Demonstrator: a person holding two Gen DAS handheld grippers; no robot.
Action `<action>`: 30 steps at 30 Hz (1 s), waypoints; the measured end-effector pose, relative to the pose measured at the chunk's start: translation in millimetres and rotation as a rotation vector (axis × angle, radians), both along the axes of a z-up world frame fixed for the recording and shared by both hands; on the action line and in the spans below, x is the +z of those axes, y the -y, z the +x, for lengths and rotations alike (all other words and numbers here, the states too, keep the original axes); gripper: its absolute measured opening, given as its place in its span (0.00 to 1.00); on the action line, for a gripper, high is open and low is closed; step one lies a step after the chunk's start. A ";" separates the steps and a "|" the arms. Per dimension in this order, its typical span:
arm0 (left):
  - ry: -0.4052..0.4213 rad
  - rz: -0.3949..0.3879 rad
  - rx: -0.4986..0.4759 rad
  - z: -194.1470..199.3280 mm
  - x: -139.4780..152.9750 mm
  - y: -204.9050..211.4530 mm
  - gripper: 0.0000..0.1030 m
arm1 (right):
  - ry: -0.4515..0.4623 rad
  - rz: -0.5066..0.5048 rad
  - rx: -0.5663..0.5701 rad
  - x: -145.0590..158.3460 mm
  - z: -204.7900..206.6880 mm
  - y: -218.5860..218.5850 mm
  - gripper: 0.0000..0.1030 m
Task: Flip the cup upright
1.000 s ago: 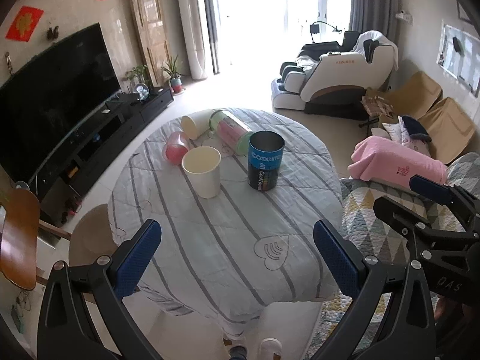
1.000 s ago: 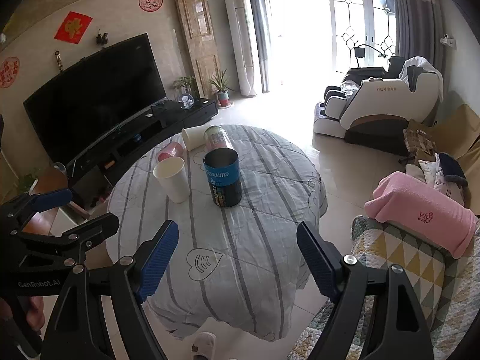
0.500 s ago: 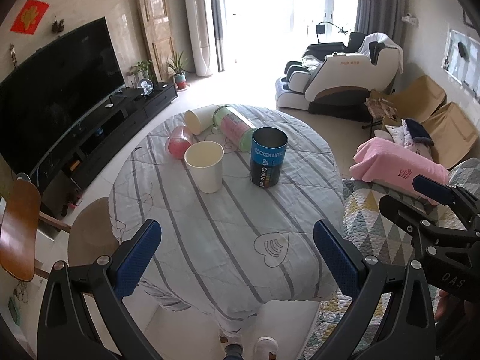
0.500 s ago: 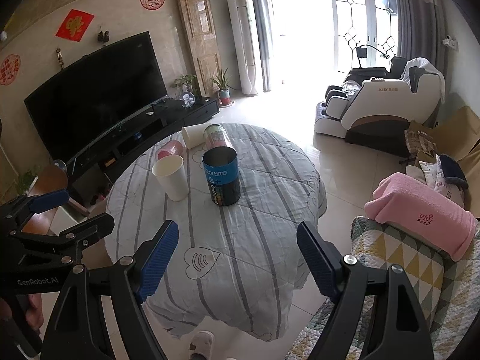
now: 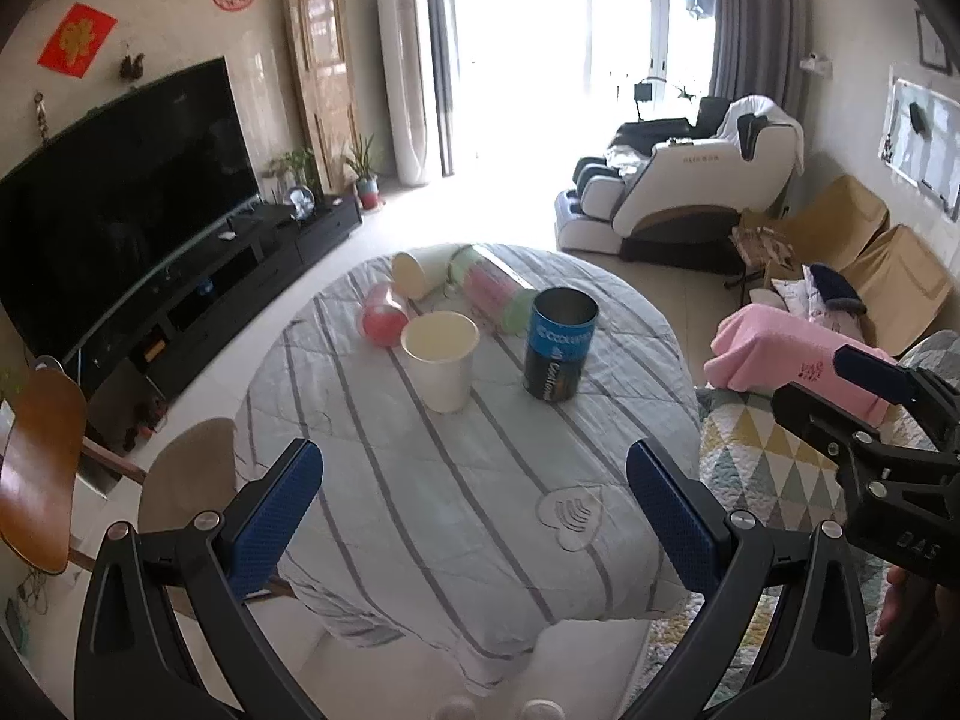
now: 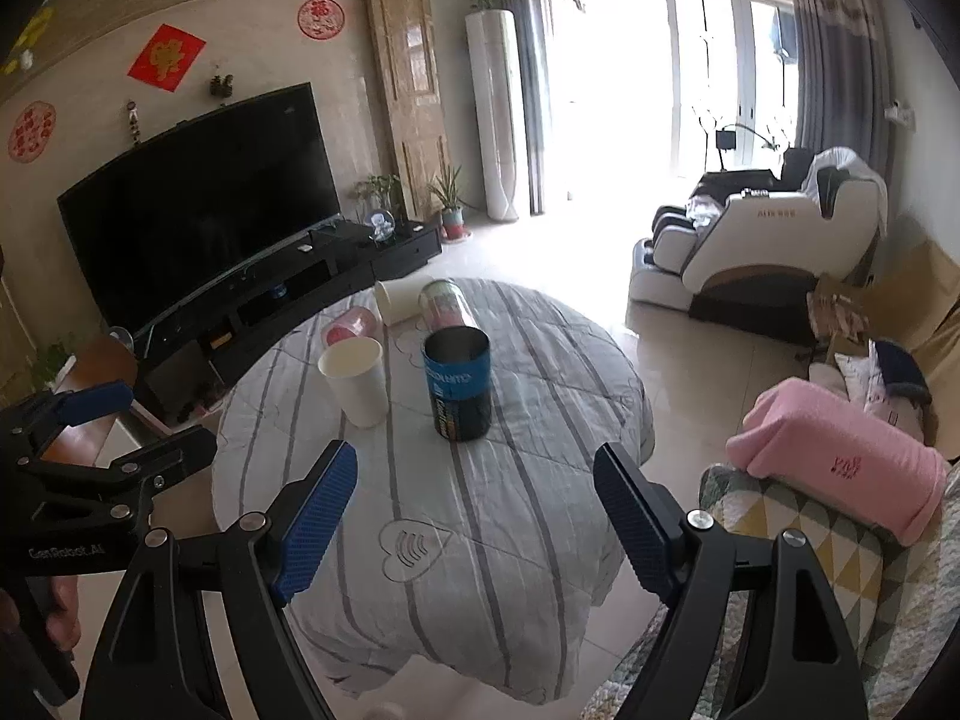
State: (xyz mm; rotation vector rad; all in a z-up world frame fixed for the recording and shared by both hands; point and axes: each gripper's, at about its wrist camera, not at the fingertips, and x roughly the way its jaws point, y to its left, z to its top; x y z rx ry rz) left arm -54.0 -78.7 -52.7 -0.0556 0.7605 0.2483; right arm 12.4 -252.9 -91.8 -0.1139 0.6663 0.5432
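Observation:
A white cup (image 5: 441,366) (image 6: 355,380) stands upright on the round striped table (image 5: 480,468) (image 6: 480,510). A blue can (image 5: 559,345) (image 6: 458,383) stands upright beside it. Behind them a cream cup (image 5: 420,270) (image 6: 397,302), a pink cup (image 5: 384,319) (image 6: 349,327) and a clear pink-and-green tumbler (image 5: 495,294) (image 6: 445,304) lie on their sides. My left gripper (image 5: 474,504) is open and empty, above the table's near edge. My right gripper (image 6: 474,516) is open and empty, also short of the cups.
A wooden chair (image 5: 42,468) stands left of the table. A sofa with a patterned quilt (image 6: 798,546) and a pink blanket (image 6: 840,462) is on the right. A TV (image 6: 198,204), massage chair (image 6: 762,240) and bright windows lie beyond.
Both grippers have drawn back and risen a little, so the table looks slightly farther. Both stay open and empty. The cups have not moved.

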 end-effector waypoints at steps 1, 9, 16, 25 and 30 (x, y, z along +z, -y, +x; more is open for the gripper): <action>0.006 0.005 0.001 -1.6 0.8 -2.9 1.00 | 0.011 0.001 -0.002 2.1 -3.6 -2.9 0.80; 0.023 -0.008 -0.011 -26.8 -3.1 -39.0 1.00 | 0.037 -0.002 -0.026 3.0 -33.0 -31.1 0.80; -0.007 -0.012 -0.058 -50.6 -13.3 -64.2 1.00 | 0.018 -0.017 -0.074 -4.2 -64.9 -60.7 0.80; 0.015 -0.003 -0.133 -70.1 -13.7 -84.2 1.00 | 0.020 -0.026 -0.146 -4.7 -100.6 -80.1 0.80; 0.043 0.002 -0.160 -74.2 -9.4 -89.8 1.00 | 0.021 -0.029 -0.173 -2.3 -108.6 -85.5 0.80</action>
